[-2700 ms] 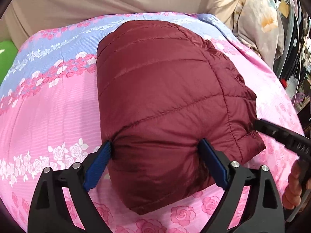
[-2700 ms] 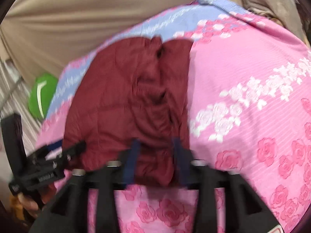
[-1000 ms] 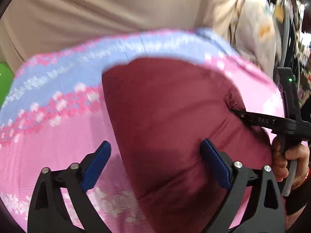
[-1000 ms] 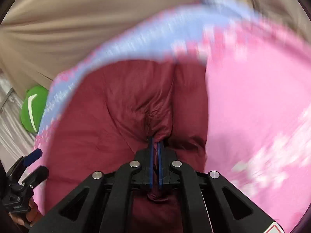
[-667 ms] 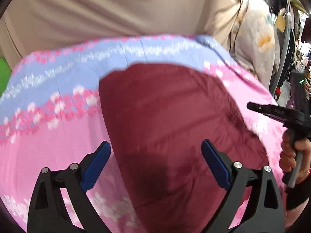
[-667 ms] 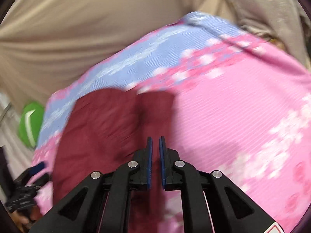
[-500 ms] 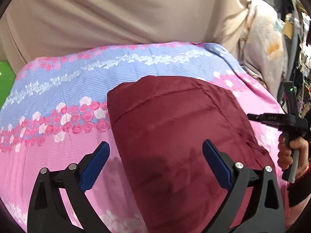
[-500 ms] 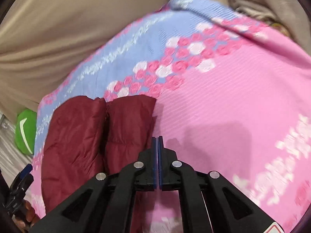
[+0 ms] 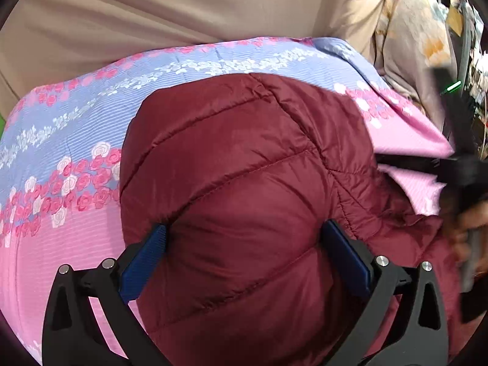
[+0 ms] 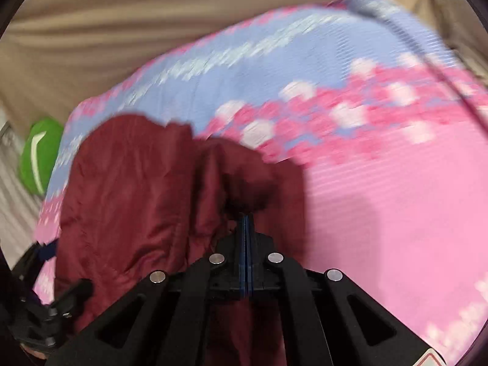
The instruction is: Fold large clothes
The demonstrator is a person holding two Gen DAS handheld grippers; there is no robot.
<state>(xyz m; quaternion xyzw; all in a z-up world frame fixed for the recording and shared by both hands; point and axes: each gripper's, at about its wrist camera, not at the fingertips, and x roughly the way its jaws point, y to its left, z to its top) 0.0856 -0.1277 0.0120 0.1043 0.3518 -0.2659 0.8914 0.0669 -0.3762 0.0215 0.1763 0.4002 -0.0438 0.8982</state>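
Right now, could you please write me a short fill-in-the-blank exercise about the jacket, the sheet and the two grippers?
1. The quilted jacket is dark ____ in colour.
2. It lies on a sheet printed with ____.
3. The left gripper is ____, one finger on each side of the jacket.
4. The right gripper is ____, its tips at a bunched part of the jacket.

Missing words: red; roses; open; shut
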